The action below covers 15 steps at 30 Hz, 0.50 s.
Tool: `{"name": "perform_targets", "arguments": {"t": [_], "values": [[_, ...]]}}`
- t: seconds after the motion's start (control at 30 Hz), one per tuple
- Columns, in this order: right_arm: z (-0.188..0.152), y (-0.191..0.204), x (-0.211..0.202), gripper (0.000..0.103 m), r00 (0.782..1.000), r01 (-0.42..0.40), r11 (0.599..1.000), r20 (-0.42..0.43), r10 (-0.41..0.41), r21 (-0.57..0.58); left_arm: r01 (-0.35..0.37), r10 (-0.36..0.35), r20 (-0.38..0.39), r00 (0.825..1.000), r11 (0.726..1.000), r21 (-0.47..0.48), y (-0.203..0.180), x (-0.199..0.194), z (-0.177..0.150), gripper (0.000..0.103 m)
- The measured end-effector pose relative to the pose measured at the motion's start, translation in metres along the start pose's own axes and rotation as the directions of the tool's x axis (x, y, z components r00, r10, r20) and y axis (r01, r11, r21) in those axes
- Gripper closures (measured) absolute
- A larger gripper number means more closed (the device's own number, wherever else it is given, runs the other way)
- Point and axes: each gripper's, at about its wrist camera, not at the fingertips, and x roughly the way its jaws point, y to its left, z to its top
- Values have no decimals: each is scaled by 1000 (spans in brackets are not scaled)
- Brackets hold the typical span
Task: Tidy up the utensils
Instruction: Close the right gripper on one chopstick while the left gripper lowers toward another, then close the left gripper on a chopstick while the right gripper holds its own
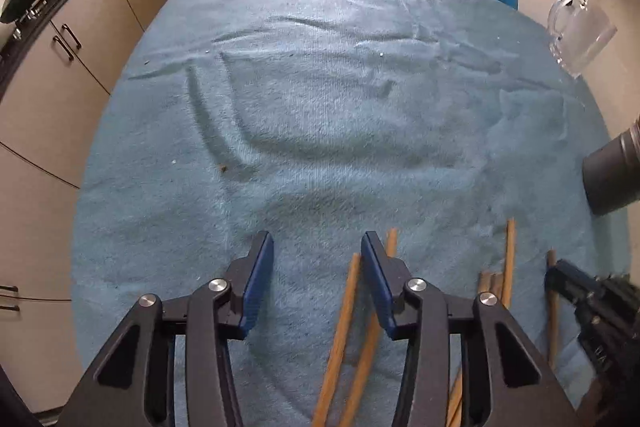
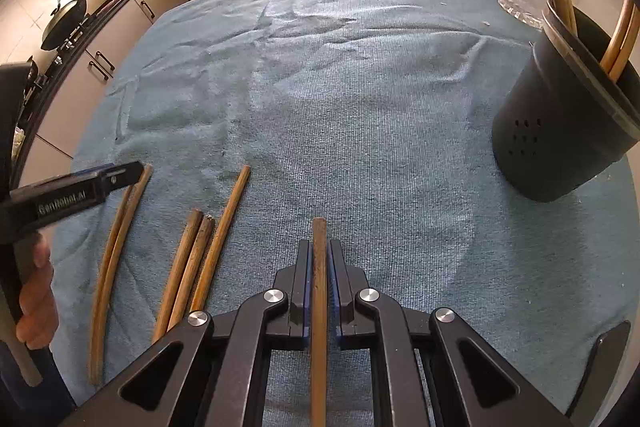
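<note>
From the left wrist we see our left tongs (image 1: 317,251) standing half open over the blue towel (image 1: 320,99) on the bench, pads pressing nothing — one chopstick (image 1: 340,331) lies between them, just beside the right pad.

From the right wrist, our right tongs (image 2: 319,255) are clamped on a single chopstick (image 2: 319,307). Three loose chopsticks (image 2: 200,259) lie near left; the dark holder (image 2: 560,131) stands far right, sticks already in it.

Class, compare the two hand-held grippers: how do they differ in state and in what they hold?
The right hand-held gripper is shut on a chopstick; the left hand-held gripper is open and holds nothing. The right's chopstick runs between its pads; the left's chopsticks lie beside one finger. Both point down at the blue towel.
</note>
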Motion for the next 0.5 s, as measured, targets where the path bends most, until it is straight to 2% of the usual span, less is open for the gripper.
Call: {"name": "perform_targets", "arguments": {"t": [0.1, 0.3, 0.4, 0.43, 0.47, 0.5], "values": [[1, -1, 1, 94, 1000, -7, 1000, 0, 7, 4, -17, 17, -2, 1000, 1000, -2, 5, -4, -9, 66], [0, -2, 0, 94, 1000, -15, 1000, -1, 15, 3, -29, 29, 5, 1000, 999, 18, 14, -17, -45, 67], [2, 1, 1, 94, 1000, 7, 1000, -2, -7, -16, -46, 46, 27, 999, 999, 13, 14, -22, -54, 77], [3, 3, 2, 94, 1000, 17, 1000, -3, -17, -26, -46, 46, 26, 999, 999, -1, 14, -22, -54, 83], [3, 6, 2, 95, 1000, 26, 999, -3, -26, -38, -44, 44, 22, 999, 999, -8, 14, -22, -53, 96], [4, 7, 2, 95, 999, 34, 998, -5, -34, -50, -46, 47, 17, 999, 999, -9, 13, -24, -55, 97]]}}
